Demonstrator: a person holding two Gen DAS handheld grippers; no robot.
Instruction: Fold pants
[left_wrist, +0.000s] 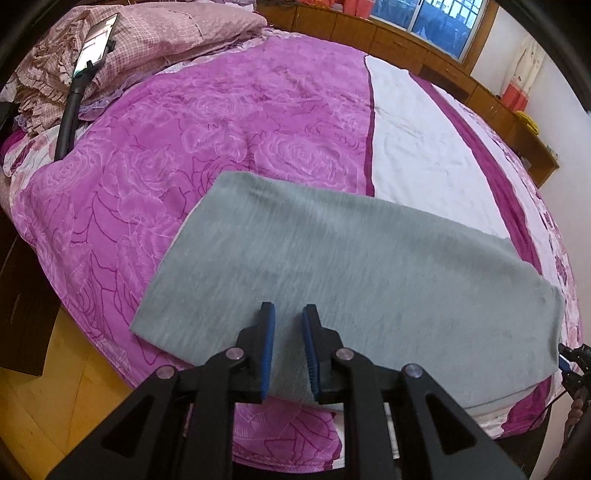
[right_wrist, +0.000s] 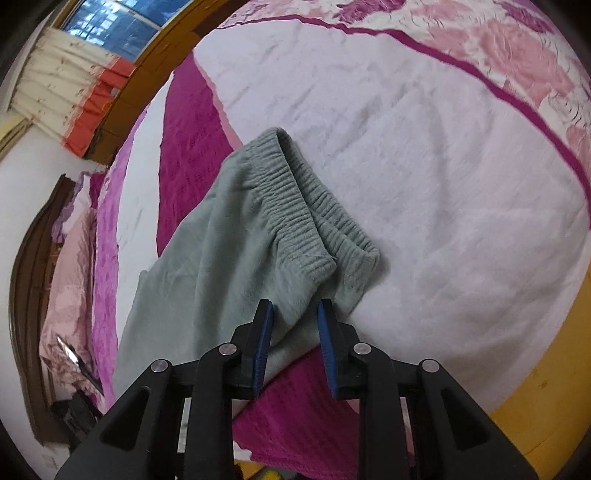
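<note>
Hovering closest to each camera are the two grippers, one per hand. The left gripper (left_wrist: 289, 312) hangs over the near edge of the grey pants (left_wrist: 351, 266) with its blue pads (left_wrist: 269, 354) a narrow gap apart; cloth shows in that gap, but the pads do not seem to pinch it. The right gripper (right_wrist: 295, 308) stands the same way, slightly parted, over the cloth just below the waistband (right_wrist: 295, 206) and clamped on nothing.

Beyond them lies the single pair of pants, on the bed (left_wrist: 207, 122) near its front edge, already doubled into one long flat strip (the two elastic layers of the waistband sit stacked at the right-hand end). Probably each hand has taken one end so the strip can be lifted evenly for the next fold.

Farther back sit one heap of pink bedding (left_wrist: 147, 37) and one phone (left_wrist: 96, 40) on a stand.
</note>
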